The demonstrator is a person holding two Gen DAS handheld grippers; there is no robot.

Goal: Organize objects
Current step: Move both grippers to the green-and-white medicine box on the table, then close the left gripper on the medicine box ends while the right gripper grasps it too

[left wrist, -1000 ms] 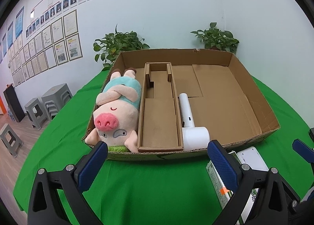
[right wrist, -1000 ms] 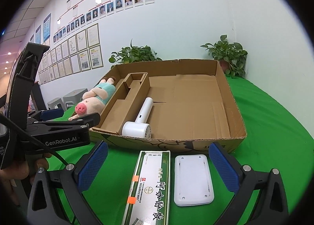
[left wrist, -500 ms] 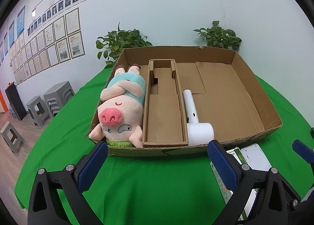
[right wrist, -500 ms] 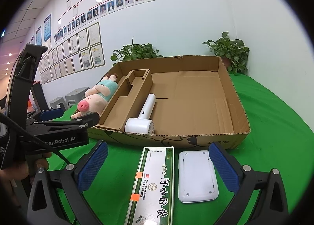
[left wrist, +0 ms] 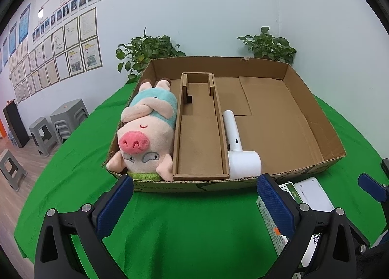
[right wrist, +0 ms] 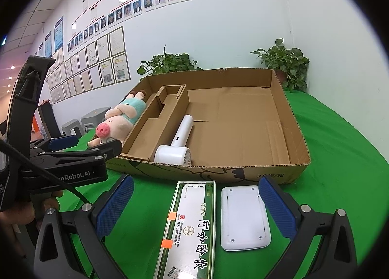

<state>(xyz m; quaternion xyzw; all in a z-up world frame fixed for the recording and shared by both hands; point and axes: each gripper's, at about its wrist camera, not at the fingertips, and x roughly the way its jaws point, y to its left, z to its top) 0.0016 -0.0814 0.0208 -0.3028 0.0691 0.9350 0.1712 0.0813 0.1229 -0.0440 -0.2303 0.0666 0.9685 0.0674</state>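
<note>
A shallow cardboard box (left wrist: 313, 167) (right wrist: 295, 113) lies on the green table. In its left end a pink plush pig (left wrist: 145, 133) (right wrist: 116, 121) lies beside a cardboard insert (left wrist: 199, 138) (right wrist: 155, 123); a white hair dryer (left wrist: 239, 152) (right wrist: 177, 145) rests to the insert's right. A long green-and-white box (right wrist: 192, 228) (left wrist: 289, 189) and a flat white device (right wrist: 244, 215) (left wrist: 313, 194) lie on the cloth before the box. My right gripper (right wrist: 195, 202) stands open over both. My left gripper (left wrist: 194, 202) is open and empty, just short of the box's near wall.
The left gripper's body (right wrist: 60, 164) and the hand holding it fill the left of the right wrist view. Two potted plants (left wrist: 148, 53) (left wrist: 267, 45) stand behind the box by the wall. Grey stools (left wrist: 58, 123) stand on the floor to the left.
Both grippers have moved forward a little and the box looms larger. The left view has drifted right. Both stay open; nothing was picked up.
</note>
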